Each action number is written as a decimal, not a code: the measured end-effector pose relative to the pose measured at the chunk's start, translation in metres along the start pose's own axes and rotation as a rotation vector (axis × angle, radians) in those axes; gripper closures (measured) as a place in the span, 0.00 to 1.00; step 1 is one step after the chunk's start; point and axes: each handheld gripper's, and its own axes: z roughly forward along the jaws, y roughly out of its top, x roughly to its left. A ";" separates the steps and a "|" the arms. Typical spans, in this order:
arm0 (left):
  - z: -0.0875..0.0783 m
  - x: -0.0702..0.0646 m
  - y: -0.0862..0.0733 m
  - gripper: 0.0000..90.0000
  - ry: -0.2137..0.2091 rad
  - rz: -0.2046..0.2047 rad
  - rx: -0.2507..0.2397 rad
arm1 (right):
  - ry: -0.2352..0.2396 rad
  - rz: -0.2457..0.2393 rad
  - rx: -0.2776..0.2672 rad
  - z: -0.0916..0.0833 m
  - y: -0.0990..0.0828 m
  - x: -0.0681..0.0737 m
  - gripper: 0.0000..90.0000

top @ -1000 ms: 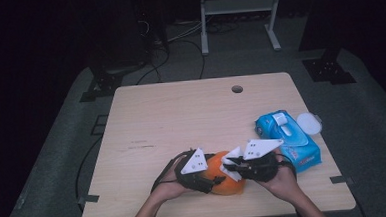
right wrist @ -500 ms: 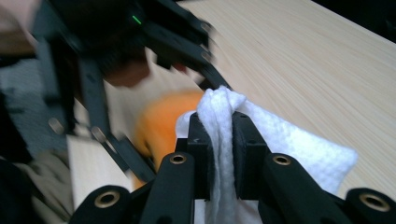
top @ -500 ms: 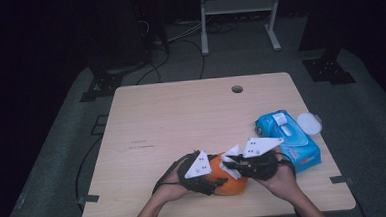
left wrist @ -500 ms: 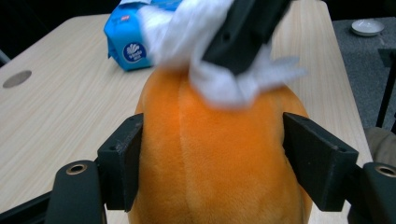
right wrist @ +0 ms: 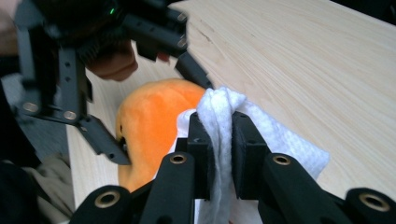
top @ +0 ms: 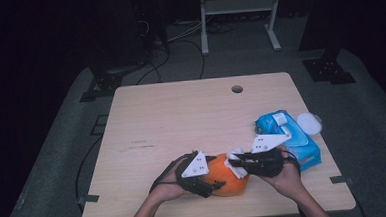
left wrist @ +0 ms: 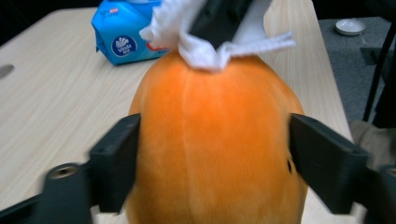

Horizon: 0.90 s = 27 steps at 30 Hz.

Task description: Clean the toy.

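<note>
**Right claw brings the wipe onto the top of the orange toy**

The right claw (right wrist: 218, 140) is pinched tight on a folded white wipe (right wrist: 219, 109), and the wad sits against the upper end of the orange plush toy (top: 228, 174) near the front edge of the worktop (top: 181, 119). The left claw (left wrist: 215, 154) straddles that toy from the opposite side; its jaws have just been opening, and in the left gripper view they stand at either flank of the orange body, so whether the pads still press I cannot tell. The toy's long axis runs from the left claw toward the right one, so the wipe meets it at the far tip. Any rubbing stroke, I judge, would travel along that axis toward the left hand (top: 167, 187). The blue wipes pack (top: 287, 136) lies just beside the right hand (top: 285, 179).
</note>
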 end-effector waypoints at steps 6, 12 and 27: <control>-0.002 0.004 -0.004 0.22 -0.004 -0.050 -0.013 | -0.006 -0.060 0.014 0.007 0.007 0.014 0.87; -0.006 0.016 -0.016 0.27 -0.006 -0.124 -0.013 | -0.022 -0.052 0.030 0.003 0.002 0.007 0.88; -0.012 0.022 -0.026 0.27 -0.030 -0.143 -0.024 | -0.037 0.017 0.060 -0.014 -0.016 -0.015 0.87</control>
